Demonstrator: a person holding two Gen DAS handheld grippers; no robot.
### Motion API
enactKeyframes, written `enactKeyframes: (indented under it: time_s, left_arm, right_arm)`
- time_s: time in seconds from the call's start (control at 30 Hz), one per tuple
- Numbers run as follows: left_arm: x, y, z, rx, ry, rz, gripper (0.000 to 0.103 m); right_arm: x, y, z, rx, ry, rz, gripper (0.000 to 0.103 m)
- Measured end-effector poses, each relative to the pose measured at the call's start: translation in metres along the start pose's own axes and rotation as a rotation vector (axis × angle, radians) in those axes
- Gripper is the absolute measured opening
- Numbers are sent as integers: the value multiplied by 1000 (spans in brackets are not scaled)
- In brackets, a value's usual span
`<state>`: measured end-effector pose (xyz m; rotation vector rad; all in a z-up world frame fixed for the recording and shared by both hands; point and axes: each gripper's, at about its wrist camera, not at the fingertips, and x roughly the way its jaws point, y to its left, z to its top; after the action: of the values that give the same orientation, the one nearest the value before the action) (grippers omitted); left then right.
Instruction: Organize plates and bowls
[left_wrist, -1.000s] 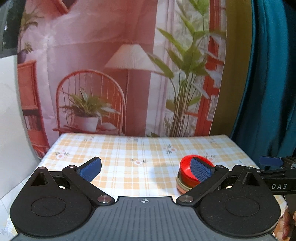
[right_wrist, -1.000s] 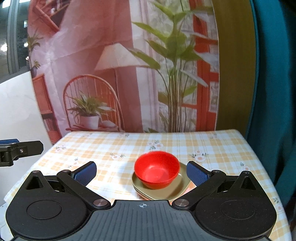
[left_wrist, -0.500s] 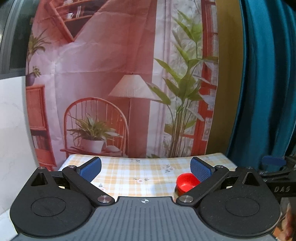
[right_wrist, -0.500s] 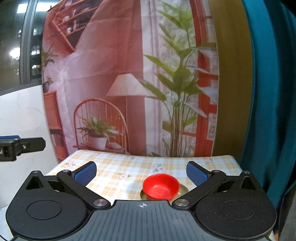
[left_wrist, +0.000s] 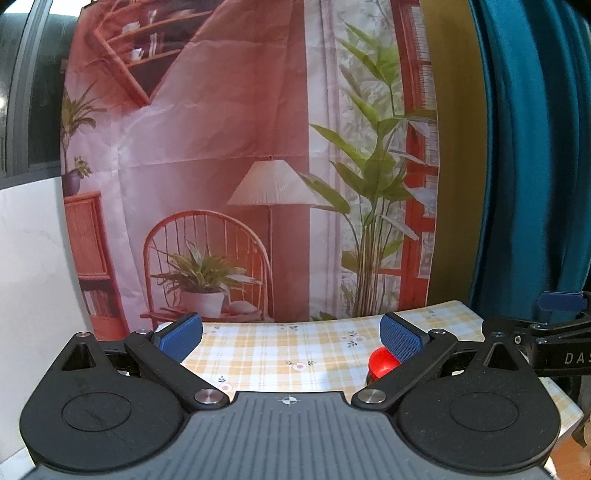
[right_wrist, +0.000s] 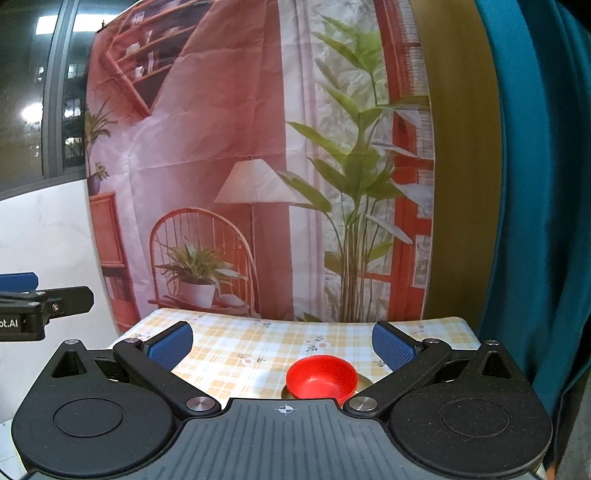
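- Red bowl (right_wrist: 322, 376) is seen at 6 o'clock in the right wrist view, sitting on a stack of olive-green plates (right_wrist: 364, 380) on the checked tablecloth (right_wrist: 240, 350); only a sliver of plate rim shows.
- In the left wrist view the same bowl (left_wrist: 382, 363) peeks out at 4 o'clock, half hidden behind a blue pad.
- Right gripper (right_wrist: 282, 341) is held wide, nothing between its pads, well back from the bowl.
- Left gripper (left_wrist: 291, 332) is likewise spread wide and empty.
- The bowl is judged light, stiff and smooth, probably plastic, so a slippery wall is to be expected; the rim at 3 or 9 o'clock looks the best place to be pinched.
- Writing: "DAS" is read on the tool at 3 o'clock in the left view; "ot.AI" at 9 o'clock in the right view, the rest cut off.
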<state>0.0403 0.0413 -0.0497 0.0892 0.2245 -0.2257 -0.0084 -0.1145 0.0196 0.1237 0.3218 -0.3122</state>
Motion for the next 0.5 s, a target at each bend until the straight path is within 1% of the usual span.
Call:
enactKeyframes:
  time_s: [0.3,0.5]
  left_arm:
    - [1,0,-1,17,3,11,103]
    - [1,3,-1,8,7,8,103]
  right_arm:
    - [3,0,-1,2,13,-1,103]
    - [5,0,-1,4,15,0,103]
